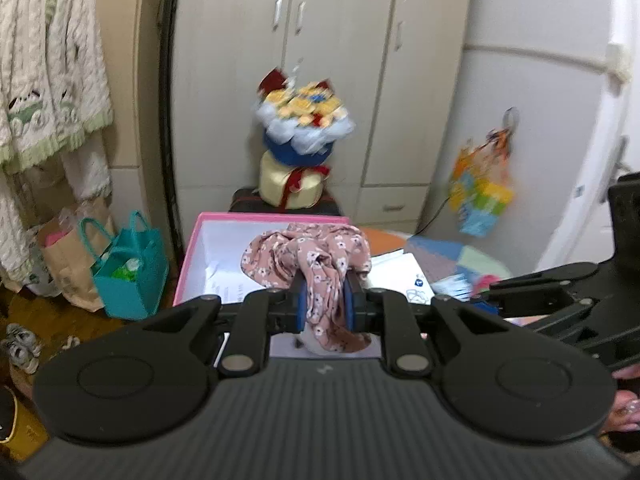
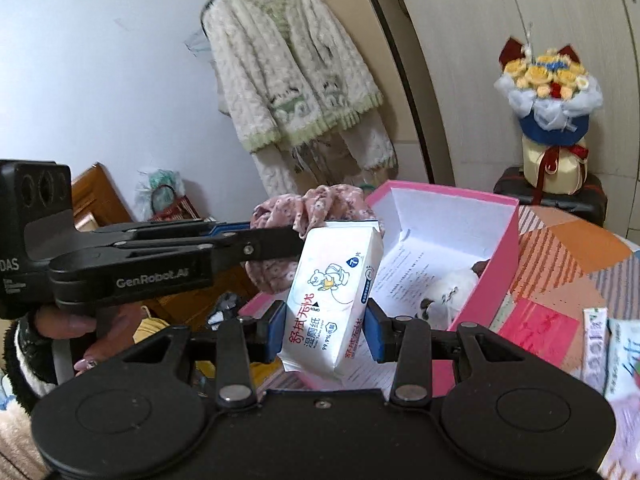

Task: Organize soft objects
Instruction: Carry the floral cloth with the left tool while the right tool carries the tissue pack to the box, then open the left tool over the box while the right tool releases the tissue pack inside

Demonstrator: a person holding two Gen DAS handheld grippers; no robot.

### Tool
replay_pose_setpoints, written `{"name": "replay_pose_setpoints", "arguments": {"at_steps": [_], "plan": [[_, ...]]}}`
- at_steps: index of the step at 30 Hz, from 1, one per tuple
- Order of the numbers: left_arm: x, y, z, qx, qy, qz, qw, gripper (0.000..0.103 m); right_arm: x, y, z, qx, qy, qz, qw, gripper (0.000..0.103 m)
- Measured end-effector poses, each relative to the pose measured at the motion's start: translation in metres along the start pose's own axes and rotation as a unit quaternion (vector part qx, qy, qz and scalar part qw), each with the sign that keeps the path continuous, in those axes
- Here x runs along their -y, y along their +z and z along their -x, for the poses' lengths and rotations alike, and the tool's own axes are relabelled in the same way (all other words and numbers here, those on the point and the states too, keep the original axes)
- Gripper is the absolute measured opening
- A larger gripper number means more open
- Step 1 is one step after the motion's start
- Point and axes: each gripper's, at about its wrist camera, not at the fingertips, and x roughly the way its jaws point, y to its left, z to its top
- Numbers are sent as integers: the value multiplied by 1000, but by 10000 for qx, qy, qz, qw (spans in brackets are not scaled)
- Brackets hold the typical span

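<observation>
My left gripper [image 1: 325,304] is shut on a pink floral cloth [image 1: 312,260] and holds it above the near end of an open pink box [image 1: 192,248]. In the right wrist view the left gripper [image 2: 296,240] reaches in from the left with the cloth [image 2: 316,208] bunched at its tips. My right gripper [image 2: 326,330] is shut on a white pack of wet wipes [image 2: 334,296], held upright over the near edge of the pink box [image 2: 500,256]. Inside the box lie a printed sheet [image 2: 404,264] and a white plush item [image 2: 448,292].
The box stands on a table with a patchwork cover [image 2: 568,252]. More packets [image 2: 616,352] lie at the right. A bouquet [image 1: 302,116] stands behind the box before a wardrobe. A teal bag [image 1: 128,268] sits on the floor at left. A knit jacket [image 2: 288,60] hangs on the wall.
</observation>
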Motion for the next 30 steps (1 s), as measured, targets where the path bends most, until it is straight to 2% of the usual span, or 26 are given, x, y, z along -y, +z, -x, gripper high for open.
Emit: {"name": "replay_pose_setpoints", "arguments": {"at_steps": [4,7,11,15,19,22,30], "plan": [[-15,-7,-52,-436,333,50,9985,17,16,8,-46,-439,-153,60,9989,46],[-26,-16,-76,-801,428,120,9958,17,27,7,-72,-820,-135,59,9965,46],[-32,-25,-86,-1019,548,34,9933,17,21,4,-89,-1087,-211,500,9926,46],[-39,-30,-93,-1223,679,87,9901,20,11,3,-102,-1290,-483,993,9855,47],[-40,-33,-95,-1264,885,34,9880,34,1,2,-109,-1237,-820,1412,9788,50],[-37,-33,-87,-1174,963,-56,9884,44,2,3,-99,-1109,-709,1383,9816,56],[-25,-28,-53,-950,933,-302,9906,53,-13,-4,-56,-741,-628,1505,9838,57]]}}
